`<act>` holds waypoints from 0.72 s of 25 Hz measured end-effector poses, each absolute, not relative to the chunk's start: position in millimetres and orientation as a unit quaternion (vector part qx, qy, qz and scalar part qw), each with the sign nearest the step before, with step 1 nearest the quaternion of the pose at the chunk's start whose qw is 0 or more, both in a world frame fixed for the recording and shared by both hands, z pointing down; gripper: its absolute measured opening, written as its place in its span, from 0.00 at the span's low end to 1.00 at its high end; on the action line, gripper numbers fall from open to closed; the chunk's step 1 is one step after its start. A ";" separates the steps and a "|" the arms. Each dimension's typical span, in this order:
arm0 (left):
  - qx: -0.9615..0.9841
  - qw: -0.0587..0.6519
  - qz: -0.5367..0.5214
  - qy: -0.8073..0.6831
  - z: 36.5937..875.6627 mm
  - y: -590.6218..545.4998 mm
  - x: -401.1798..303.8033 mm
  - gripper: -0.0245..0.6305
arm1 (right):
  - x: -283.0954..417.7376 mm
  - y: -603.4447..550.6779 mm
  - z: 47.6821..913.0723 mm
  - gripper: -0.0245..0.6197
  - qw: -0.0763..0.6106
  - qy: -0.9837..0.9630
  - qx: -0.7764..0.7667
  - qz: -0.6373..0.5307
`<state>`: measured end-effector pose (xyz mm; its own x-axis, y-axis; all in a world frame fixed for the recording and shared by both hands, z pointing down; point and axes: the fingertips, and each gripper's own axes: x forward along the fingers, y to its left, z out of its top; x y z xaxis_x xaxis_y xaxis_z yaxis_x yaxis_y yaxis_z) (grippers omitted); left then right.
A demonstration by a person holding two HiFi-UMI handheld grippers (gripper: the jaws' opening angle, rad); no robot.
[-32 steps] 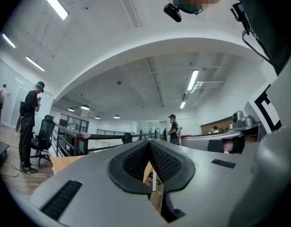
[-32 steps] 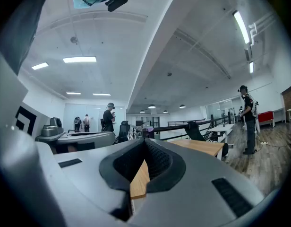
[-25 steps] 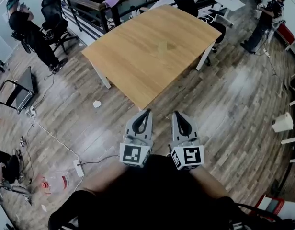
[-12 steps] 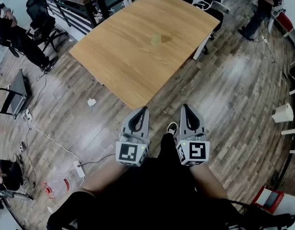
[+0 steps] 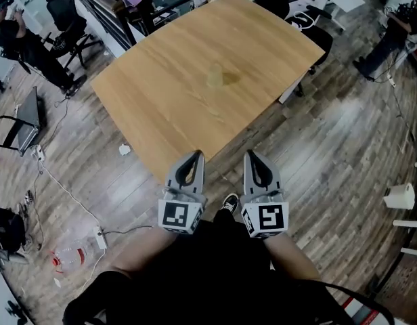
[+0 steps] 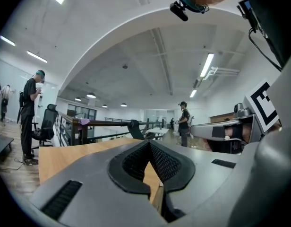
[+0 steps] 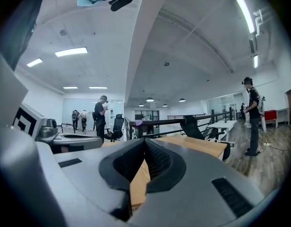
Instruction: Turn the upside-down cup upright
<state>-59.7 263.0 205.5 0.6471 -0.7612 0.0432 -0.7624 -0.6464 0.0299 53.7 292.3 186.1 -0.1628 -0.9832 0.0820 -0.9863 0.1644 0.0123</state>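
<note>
A small tan cup point(image 5: 214, 76) stands upside down near the middle of the wooden table point(image 5: 161, 107) in the head view. My left gripper point(image 5: 195, 154) and right gripper point(image 5: 250, 154) are held side by side in front of me, both shut with nothing between the jaws, their tips at the table's near corner and well short of the cup. In the left gripper view the shut left gripper point(image 6: 148, 142) points level over the table top point(image 6: 55, 157). The right gripper view shows the shut right gripper point(image 7: 145, 140) with the table point(image 7: 197, 145) behind it. The jaws hide the cup in both gripper views.
A railing point(image 5: 103, 9) and office chairs point(image 5: 70, 9) stand beyond the table's far left. A person point(image 5: 22, 42) stands at the left, another person point(image 5: 388, 42) at the far right. Cables and a power strip point(image 5: 99, 237) lie on the wood floor. A white roll point(image 5: 400, 196) sits at right.
I have walked toward the table: it fills more of the head view and its near corner now reaches the gripper tips. Both grippers stayed shut and side by side.
</note>
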 end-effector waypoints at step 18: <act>0.882 0.058 0.053 -0.464 266.8 61.9 -46.7 0.05 | 70.0 87.8 241.5 0.06 0.077 -0.794 0.600 0.057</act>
